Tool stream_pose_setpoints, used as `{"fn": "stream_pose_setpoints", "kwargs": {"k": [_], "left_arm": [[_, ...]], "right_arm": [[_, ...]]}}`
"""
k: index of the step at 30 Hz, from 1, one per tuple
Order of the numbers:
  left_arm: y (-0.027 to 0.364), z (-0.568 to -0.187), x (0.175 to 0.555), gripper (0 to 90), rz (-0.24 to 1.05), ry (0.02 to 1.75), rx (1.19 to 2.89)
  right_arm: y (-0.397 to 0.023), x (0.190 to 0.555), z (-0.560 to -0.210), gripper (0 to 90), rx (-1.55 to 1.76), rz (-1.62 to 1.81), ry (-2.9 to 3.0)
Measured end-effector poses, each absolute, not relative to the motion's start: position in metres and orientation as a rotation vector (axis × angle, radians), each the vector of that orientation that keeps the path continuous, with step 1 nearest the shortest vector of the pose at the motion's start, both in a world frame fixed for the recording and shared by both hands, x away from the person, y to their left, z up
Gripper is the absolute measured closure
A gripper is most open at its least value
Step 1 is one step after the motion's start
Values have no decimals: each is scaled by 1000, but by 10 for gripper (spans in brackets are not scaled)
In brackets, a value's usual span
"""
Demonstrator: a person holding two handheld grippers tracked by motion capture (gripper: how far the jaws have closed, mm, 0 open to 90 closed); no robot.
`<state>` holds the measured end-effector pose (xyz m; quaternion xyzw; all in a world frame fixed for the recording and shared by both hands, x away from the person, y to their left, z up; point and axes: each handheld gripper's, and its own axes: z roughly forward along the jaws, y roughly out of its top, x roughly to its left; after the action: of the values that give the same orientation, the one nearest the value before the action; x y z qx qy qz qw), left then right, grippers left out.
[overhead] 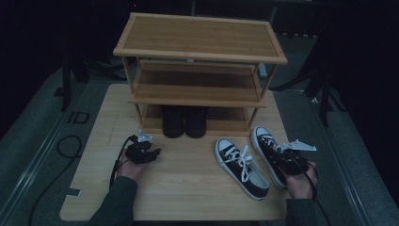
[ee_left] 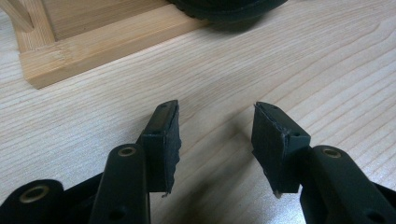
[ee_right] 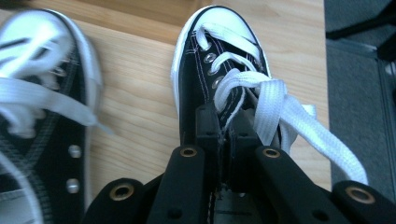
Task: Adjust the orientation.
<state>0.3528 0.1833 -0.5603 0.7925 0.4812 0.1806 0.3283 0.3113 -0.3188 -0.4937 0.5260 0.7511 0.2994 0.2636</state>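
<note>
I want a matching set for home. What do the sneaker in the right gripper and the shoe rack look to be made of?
Sneaker: apparently black canvas with visible white stitching, metal eyelets, a glossy white rubber-like toe cap and flat woven white laces. Shoe rack: light wood, possibly bamboo, with straight grain and a smooth satin finish.

Looks like a lab or recording studio, not a home. Pale wood tabletop [overhead: 188, 188] sits alone in a dark room, black stand legs [overhead: 324, 94] around it, grey carpet floor [overhead: 28, 155] with a loose black cable [overhead: 66, 146]. Bamboo shoe rack [overhead: 200, 37] ahead of the fingers reads as a staged prop.
</note>
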Motion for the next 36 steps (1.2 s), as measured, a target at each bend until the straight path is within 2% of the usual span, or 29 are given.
{"fn": "stream_pose_setpoints", "kwargs": {"k": [22,32,36], "left_arm": [[184,-560,353,518,467,1258,2073],[183,-560,353,518,474,1258,2072],[182,-560,353,517,474,1258,2072]], "right_arm": [[-273,311,-496,864,1158,863,2099],[-277,304,-508,864,1098,933,2177],[-281,309,-505,825,1152,899,2205]]}}
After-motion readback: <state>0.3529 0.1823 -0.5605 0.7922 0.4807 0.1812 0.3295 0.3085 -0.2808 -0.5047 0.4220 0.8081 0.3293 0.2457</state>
